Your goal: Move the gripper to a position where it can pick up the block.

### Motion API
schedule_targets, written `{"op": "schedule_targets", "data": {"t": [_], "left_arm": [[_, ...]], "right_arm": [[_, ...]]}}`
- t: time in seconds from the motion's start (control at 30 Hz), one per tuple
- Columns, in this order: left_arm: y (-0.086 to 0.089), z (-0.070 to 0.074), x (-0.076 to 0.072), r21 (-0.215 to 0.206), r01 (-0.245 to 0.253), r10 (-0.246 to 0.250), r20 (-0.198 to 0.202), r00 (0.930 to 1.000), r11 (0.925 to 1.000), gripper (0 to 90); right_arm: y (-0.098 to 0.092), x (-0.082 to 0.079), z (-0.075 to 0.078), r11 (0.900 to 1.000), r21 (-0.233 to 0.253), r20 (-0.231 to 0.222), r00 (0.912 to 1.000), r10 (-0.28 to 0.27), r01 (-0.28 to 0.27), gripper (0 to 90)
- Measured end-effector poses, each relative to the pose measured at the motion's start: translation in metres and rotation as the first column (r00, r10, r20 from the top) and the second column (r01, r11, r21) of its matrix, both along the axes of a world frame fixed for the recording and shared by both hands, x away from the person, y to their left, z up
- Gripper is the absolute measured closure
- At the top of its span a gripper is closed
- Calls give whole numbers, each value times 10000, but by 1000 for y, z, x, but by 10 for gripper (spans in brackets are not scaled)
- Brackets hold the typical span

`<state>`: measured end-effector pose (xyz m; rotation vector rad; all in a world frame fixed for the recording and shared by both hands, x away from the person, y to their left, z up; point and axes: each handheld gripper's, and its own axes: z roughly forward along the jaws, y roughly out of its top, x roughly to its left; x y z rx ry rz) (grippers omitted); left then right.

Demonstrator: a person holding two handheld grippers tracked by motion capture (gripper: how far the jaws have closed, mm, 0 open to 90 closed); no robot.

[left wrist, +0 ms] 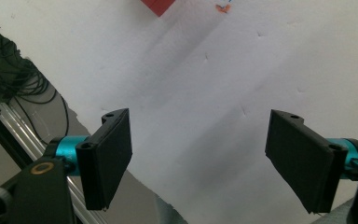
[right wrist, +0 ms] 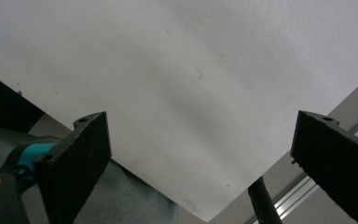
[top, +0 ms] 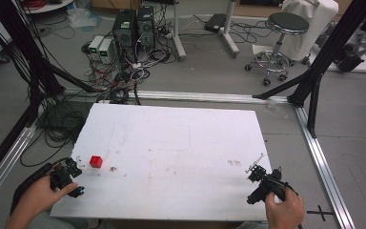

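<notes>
Both grippers — left, right — gape empty; red cube lower left could get nudged off the white board.

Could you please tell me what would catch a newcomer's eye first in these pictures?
The small red cube stands out, alone on the white table near its left edge, just ahead of the left hand-held gripper. Both hand-held grippers are open and hold nothing; the right hand-held gripper sits near the table's right front corner. Behind the table, tangled cables sprawl over the floor.
</notes>
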<state>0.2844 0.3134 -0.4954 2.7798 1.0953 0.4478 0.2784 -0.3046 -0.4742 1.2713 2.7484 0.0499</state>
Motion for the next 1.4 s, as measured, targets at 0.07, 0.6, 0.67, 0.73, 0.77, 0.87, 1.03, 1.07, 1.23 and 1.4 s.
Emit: {"op": "schedule_targets", "data": {"t": [0.07, 0.6, 0.67, 0.73, 0.77, 0.87, 1.03, 1.07, 1.23, 1.4], "left_arm": [[0, 0, 0, -8, -20, 20, 28, 10000, 10000, 230], [-1, 0, 0, -76, 85, -84, 105, 9999, 9999, 230], [-1, 0, 0, -38, 98, -97, 139, 9999, 9999, 230], [-1, 0, 0, -68, 93, -92, 127, 9999, 9999, 230], [-1, 0, 0, -68, 93, -92, 127, 9999, 9999, 230], [-1, 0, -1, -25, 164, -164, 106, 9998, 9999, 230], [-1, 0, -2, -21, 282, -282, 79, 9996, 9996, 231], [-1, 0, -2, 28, 396, -396, 71, 9992, 9992, 231], [0, 0, 1, 209, 973, -972, -94, 9952, 9950, 230], [2, 3, 6, 443, 1472, -1461, -280, 9889, 9881, 230]], "right_arm": [[1, 0, 0, 10000, -32, -5, 10000, 3, -3, 41], [1, 1, -2, 9999, -101, -115, 9999, 16, -17, 42], [1, 1, -2, 9999, -112, -113, 9999, 24, -25, 41], [1, 1, -2, 9999, -126, -95, 10000, 28, -29, 42], [1, 1, -2, 9999, -126, -95, 10000, 28, -29, 42], [-1, 0, -1, 10000, -77, -58, 10000, -31, 31, 41], [-3, -1, -2, 9999, -26, -69, 9999, -98, 98, 42], [-3, -1, -2, 9999, -32, -64, 9999, -96, 96, 42], [0, -1, -2, 10000, -44, -51, 10000, 13, -13, 42], [0, -1, -2, 10000, -16, -44, 10000, 37, -37, 41]]}}
